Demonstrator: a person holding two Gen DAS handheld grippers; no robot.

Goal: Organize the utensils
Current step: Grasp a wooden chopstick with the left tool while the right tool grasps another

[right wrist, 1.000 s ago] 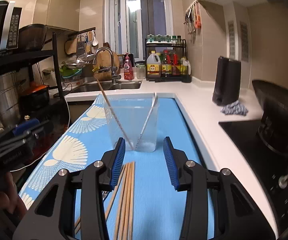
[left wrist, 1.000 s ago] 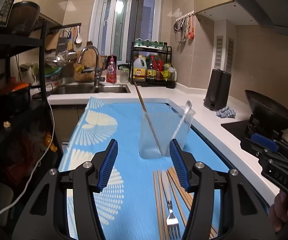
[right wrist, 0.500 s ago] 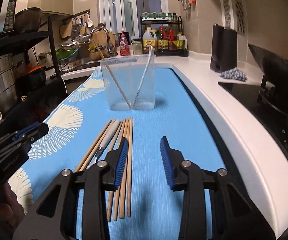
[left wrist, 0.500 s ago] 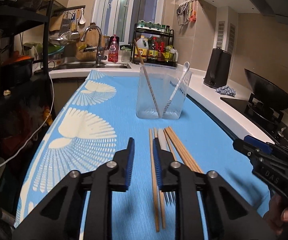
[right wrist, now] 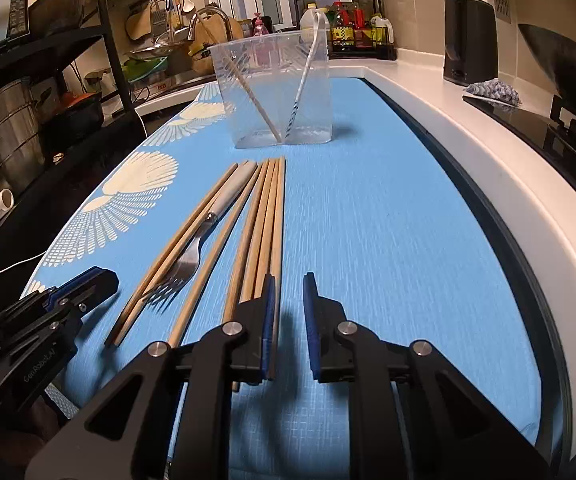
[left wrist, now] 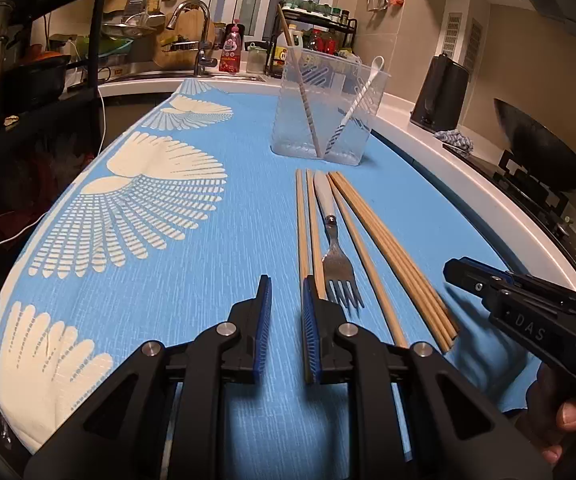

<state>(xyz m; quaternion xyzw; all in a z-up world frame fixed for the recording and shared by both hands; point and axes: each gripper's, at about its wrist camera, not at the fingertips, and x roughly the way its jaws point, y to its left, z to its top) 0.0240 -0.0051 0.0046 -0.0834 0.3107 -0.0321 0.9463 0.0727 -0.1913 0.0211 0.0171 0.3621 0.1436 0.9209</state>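
Note:
Several wooden chopsticks (left wrist: 384, 240) and a fork (left wrist: 338, 264) with a pale handle lie side by side on the blue mat (left wrist: 207, 280). Behind them stands a clear plastic container (left wrist: 324, 116) holding one chopstick and a white spoon. My left gripper (left wrist: 286, 292) hovers low at the near ends of the leftmost chopsticks, jaws a narrow gap apart with nothing between them. My right gripper (right wrist: 290, 292) is low just right of the rightmost chopsticks (right wrist: 267, 220), jaws also narrowly apart and empty. The fork (right wrist: 191, 256) and container (right wrist: 275, 92) show in the right wrist view.
A sink and faucet (left wrist: 197, 36) and a bottle rack (left wrist: 316, 40) stand at the back. A black rack with pots (right wrist: 27, 120) is on the left. A black kettle (right wrist: 468, 40), a cloth (right wrist: 492, 90) and a stove with a wok (left wrist: 540, 148) are on the right.
Both grippers have drawn back and dropped low toward the near ends of the chopsticks. Both jaws have narrowed from wide open to a small gap.

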